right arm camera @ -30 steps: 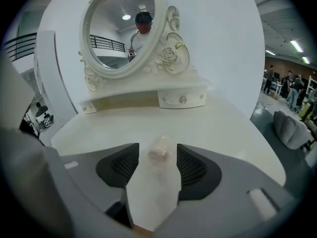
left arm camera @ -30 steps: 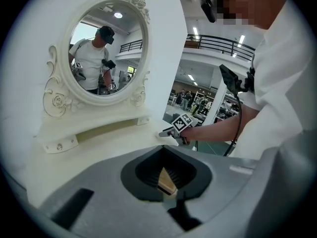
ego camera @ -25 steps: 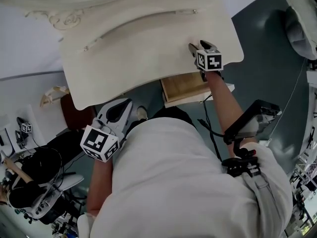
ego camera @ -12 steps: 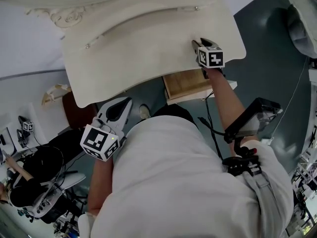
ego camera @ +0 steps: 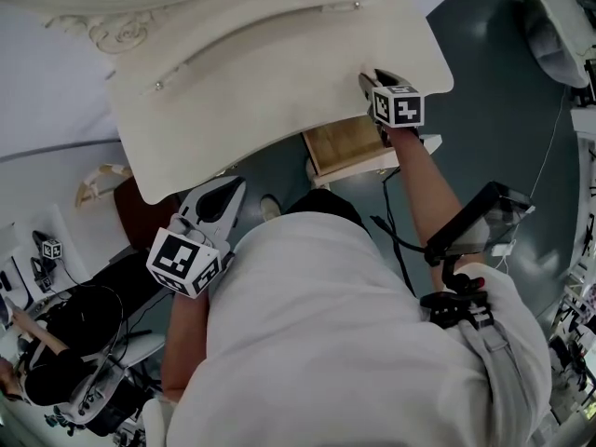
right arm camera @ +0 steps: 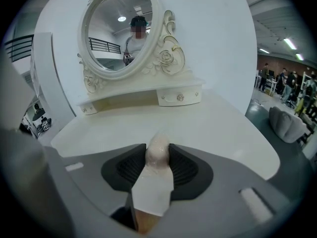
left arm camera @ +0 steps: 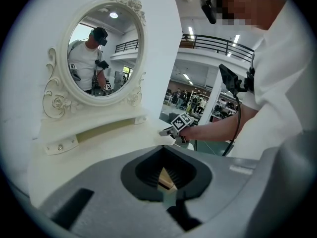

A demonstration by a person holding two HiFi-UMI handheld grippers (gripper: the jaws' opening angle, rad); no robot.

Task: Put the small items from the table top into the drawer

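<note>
A white dressing table top (ego camera: 279,91) fills the upper head view, and under its front edge a wooden drawer (ego camera: 346,147) stands pulled out. My right gripper (ego camera: 368,84) hovers over the table top's right front part. Its jaws are closing, and the pads press on a small pale packet with a white label (right arm camera: 154,182) that sticks out past the tips of the right gripper (right arm camera: 158,150). My left gripper (ego camera: 235,186) hangs below the table's front edge, left of the drawer. The left gripper (left arm camera: 166,182) is shut with nothing in it.
An oval mirror (right arm camera: 121,29) in an ornate white frame stands at the table's back, above a shelf with a small knobbed drawer (right arm camera: 179,97). A grey chair (ego camera: 559,35) stands at the far right. Cables and equipment (ego camera: 65,380) lie at the lower left on the floor.
The right gripper has stayed over the table top's right front part. The left gripper keeps its place below the edge. Only the head view has shifted slightly.
</note>
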